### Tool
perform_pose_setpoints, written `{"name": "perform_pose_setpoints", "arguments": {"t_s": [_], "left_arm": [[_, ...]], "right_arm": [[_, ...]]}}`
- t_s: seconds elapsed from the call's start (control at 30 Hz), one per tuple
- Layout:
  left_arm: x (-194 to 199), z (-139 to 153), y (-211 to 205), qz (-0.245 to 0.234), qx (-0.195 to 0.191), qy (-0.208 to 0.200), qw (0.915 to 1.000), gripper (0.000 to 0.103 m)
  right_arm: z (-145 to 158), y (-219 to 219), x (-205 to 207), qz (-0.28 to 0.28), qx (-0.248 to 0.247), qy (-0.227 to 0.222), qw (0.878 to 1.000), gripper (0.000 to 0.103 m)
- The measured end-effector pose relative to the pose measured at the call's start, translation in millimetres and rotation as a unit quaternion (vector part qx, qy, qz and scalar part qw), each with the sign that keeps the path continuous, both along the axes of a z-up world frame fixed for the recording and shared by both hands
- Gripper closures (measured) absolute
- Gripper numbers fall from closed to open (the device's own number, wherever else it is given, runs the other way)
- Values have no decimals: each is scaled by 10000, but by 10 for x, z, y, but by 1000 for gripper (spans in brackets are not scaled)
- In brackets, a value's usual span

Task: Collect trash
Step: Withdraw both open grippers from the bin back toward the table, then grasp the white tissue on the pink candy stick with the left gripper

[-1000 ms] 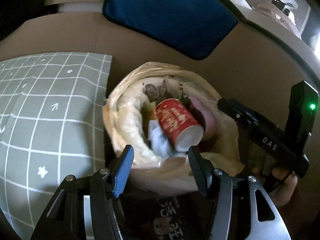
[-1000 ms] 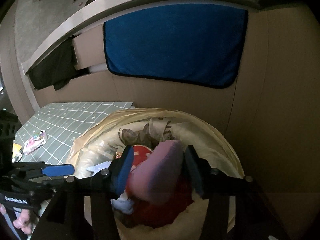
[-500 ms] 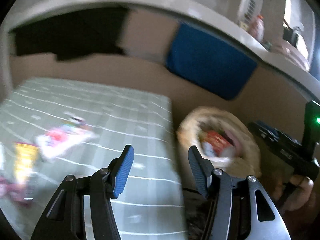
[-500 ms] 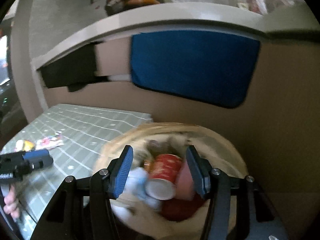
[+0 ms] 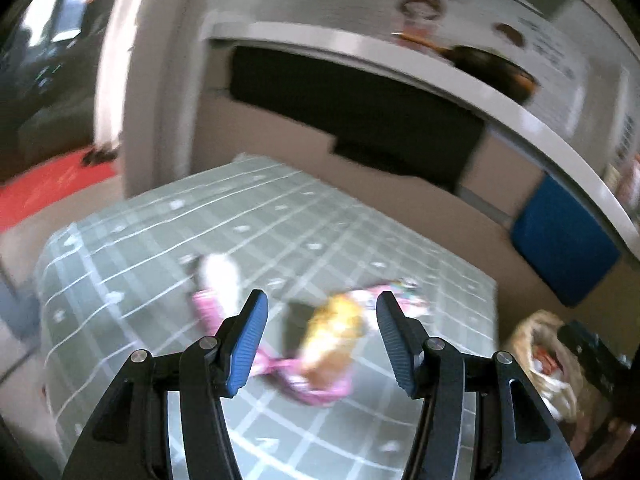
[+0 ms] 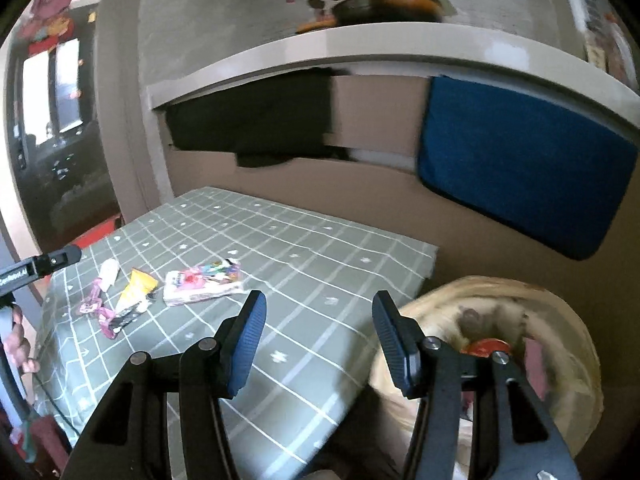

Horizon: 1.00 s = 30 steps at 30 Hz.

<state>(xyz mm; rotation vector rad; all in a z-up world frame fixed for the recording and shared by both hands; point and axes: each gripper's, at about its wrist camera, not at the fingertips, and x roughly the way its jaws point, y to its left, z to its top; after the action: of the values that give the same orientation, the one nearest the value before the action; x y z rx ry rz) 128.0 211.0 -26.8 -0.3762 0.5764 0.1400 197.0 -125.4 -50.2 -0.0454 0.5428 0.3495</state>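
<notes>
My left gripper is open and empty, above the green checked tablecloth. Just beyond its fingers lie a yellow wrapper, a pink wrapper and a small white piece, all blurred. My right gripper is also open and empty, over the table's near right part. In the right wrist view a colourful flat packet, the yellow wrapper and the pink wrapper lie at the far left. The bag-lined trash bin stands right of the table, with a red can inside.
A brown wall with a blue cloth and a black cloth under a white shelf runs behind the table. The left gripper and a hand show at the left edge. The bin sits past the table's right edge.
Both grippers swung left and up from over the bin to the table. The pink piece seen between the right fingers a second ago now lies in the bin.
</notes>
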Motion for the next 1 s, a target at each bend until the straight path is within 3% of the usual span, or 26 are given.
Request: {"name": "perform_pose_setpoints", "arguments": {"t_s": [0.17, 0.33, 0.57, 0.77, 1.0], "left_arm": [[-35, -276, 466, 541, -475, 292, 9970, 46], [68, -572, 570, 414, -922, 736, 9922, 46], [229, -729, 516, 489, -911, 941, 9902, 46], [471, -693, 669, 691, -755, 917, 9905, 47], [896, -732, 836, 807, -712, 1116, 9879, 51]], "right_arm": [[-166, 309, 61, 414, -30, 276, 9988, 50], [-336, 481, 135, 528, -22, 484, 9974, 50], [-658, 706, 223, 690, -272, 891, 9933, 50], [-893, 820, 300, 1131, 0, 1398, 9837, 50], [-999, 948, 345, 1258, -153, 1553, 9797, 50]]}}
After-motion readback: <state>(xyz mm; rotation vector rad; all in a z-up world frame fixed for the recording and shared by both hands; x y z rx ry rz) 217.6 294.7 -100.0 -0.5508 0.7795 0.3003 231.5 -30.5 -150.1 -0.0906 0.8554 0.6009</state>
